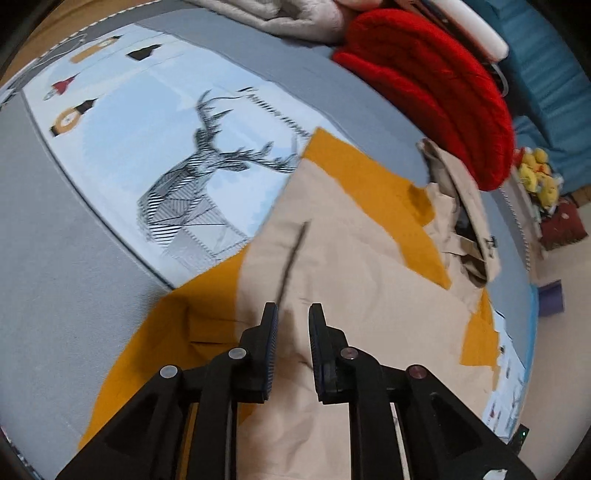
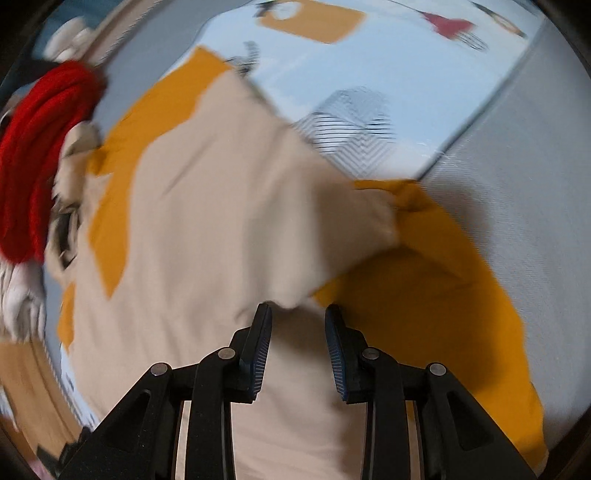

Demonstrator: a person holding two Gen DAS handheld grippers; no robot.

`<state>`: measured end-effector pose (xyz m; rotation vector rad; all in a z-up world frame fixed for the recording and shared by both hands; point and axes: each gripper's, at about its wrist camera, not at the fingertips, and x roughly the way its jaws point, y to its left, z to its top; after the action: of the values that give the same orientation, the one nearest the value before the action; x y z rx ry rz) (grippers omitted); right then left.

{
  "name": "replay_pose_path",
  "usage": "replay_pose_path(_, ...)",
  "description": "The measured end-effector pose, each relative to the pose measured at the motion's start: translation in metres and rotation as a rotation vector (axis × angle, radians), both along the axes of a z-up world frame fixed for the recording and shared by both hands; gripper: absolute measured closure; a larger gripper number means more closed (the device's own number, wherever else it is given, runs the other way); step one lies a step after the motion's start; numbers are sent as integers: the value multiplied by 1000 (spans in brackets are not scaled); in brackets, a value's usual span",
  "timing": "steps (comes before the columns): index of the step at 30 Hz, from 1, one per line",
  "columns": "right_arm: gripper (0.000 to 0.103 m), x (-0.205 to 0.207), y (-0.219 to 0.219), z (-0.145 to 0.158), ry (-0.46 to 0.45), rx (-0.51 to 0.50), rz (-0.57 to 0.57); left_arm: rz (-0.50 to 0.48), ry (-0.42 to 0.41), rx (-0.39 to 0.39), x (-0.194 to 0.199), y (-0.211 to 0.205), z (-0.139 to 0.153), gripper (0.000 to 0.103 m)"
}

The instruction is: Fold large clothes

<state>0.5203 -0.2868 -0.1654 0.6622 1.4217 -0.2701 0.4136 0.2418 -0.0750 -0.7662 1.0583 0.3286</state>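
A large beige garment (image 1: 332,280) lies spread on top of a mustard-yellow garment (image 1: 140,354) on the bed. My left gripper (image 1: 293,310) hovers open just above the beige cloth, near a dark thin line on it. In the right wrist view the beige garment (image 2: 207,206) has one part lifted and blurred, with the yellow garment (image 2: 436,295) under it. My right gripper (image 2: 298,312) is open, its jaws apart over the beige cloth's edge, holding nothing that I can see.
The bed cover (image 1: 155,147) is grey and light blue with a deer print. A red knitted item (image 1: 436,85) and a pale fleece (image 1: 280,14) lie at the far side. Yellow toys (image 1: 539,173) and floor are beyond the right edge.
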Motion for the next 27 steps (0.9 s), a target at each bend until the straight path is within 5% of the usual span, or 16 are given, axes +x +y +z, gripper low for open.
replay_pose_path(8, 71, 1, 31, 73, -275, -132, 106, -76, -13, -33, 12, -18, -5, 88)
replay_pose_path(12, 71, 9, 44, 84, -371, -90, 160, -103, 26, -63, 15, -22, -20, 88)
replay_pose_path(16, 71, 19, 41, 50, -280, -8, 185, -95, 113, -70, 13, -22, -39, 88)
replay_pose_path(21, 71, 15, 26, 14, -91, -41, 156, -79, 157, -48, 10, -19, -46, 88)
replay_pose_path(24, 71, 15, 25, 25, -117, -62, 147, -86, 132, 12, 9, -25, -33, 88)
replay_pose_path(27, 71, 17, 36, 53, -236, -130, 196, -114, 99, 53, 11, -37, -19, 88)
